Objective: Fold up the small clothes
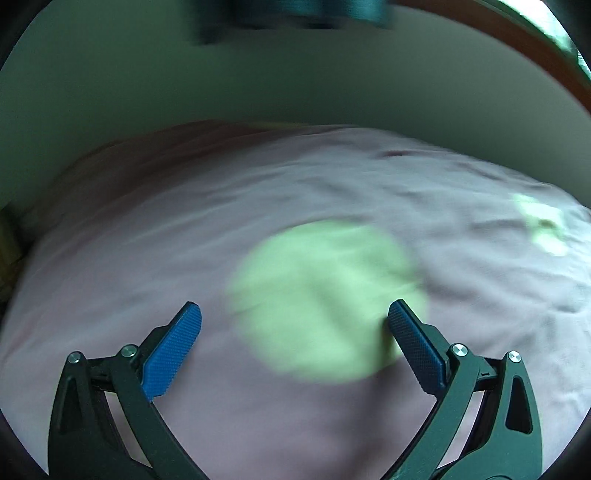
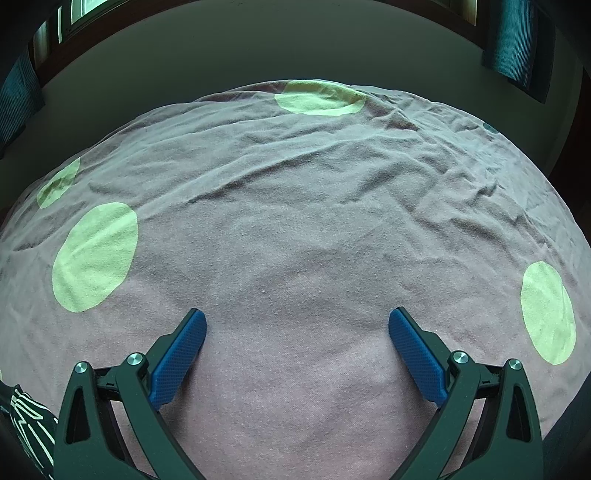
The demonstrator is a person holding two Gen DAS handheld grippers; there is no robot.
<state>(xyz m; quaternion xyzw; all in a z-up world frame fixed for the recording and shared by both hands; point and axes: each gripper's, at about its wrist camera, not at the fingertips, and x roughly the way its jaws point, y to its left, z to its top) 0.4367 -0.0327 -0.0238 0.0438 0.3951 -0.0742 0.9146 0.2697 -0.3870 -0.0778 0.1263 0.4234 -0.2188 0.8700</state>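
A pink sheet with large pale-green dots covers the bed [image 1: 184,236] [image 2: 295,206]. In the blurred left wrist view my left gripper [image 1: 295,314] hangs open just above the sheet, one green dot [image 1: 325,295] lying between and past its blue fingertips. My right gripper [image 2: 297,321] is open over plain pink fabric with nothing between its fingers. At the bottom left corner of the right wrist view lies a piece of dark cloth with light stripes [image 2: 26,424], left of the right gripper and partly cut off by the frame edge.
A plain pale wall [image 2: 258,44] rises behind the bed. Teal curtains [image 2: 513,40] hang at the upper right and upper left, with a window frame [image 2: 85,11] above. The sheet is wrinkled toward the far right [image 2: 461,177].
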